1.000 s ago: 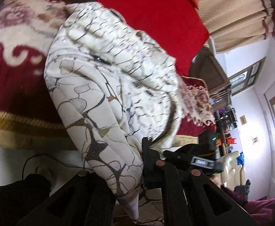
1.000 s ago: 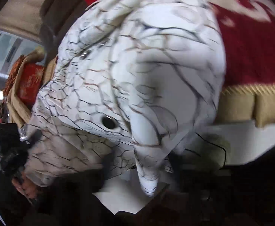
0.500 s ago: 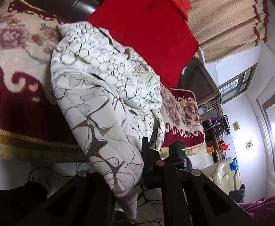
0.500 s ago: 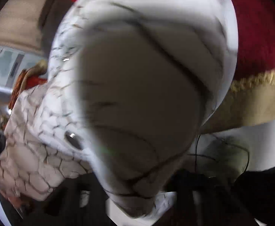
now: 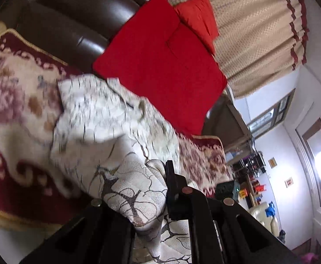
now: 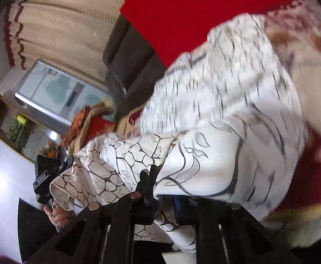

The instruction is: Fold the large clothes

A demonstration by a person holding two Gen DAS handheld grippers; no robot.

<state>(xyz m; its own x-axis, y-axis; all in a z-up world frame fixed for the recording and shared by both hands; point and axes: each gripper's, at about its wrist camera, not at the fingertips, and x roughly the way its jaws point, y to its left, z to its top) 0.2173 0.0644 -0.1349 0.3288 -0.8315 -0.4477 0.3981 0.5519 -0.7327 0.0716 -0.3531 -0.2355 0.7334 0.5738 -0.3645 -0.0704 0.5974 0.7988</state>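
A large white garment (image 5: 107,132) with a dark crackle and branch print lies bunched on the sofa seat, its near edge lifted toward me. My left gripper (image 5: 151,200) is shut on a thick fold of that edge. My right gripper (image 6: 162,189) is shut on another part of the same edge of the garment (image 6: 215,121), the cloth draping over its fingers. In the right wrist view the left gripper (image 6: 48,176) shows at the far left with a hand on it.
The sofa seat has a maroon and cream floral cover (image 5: 8,114). Red cushions (image 5: 160,66) lean on the dark leather backrest (image 5: 77,15). Beige curtains (image 5: 254,28) hang behind. A cabinet with a glass front (image 6: 57,92) stands at the sofa's end.
Both grippers have risen and moved in over the sofa, carrying the garment's near edge up from hanging over the seat front toward the cushions. The cloth is blurred with motion.
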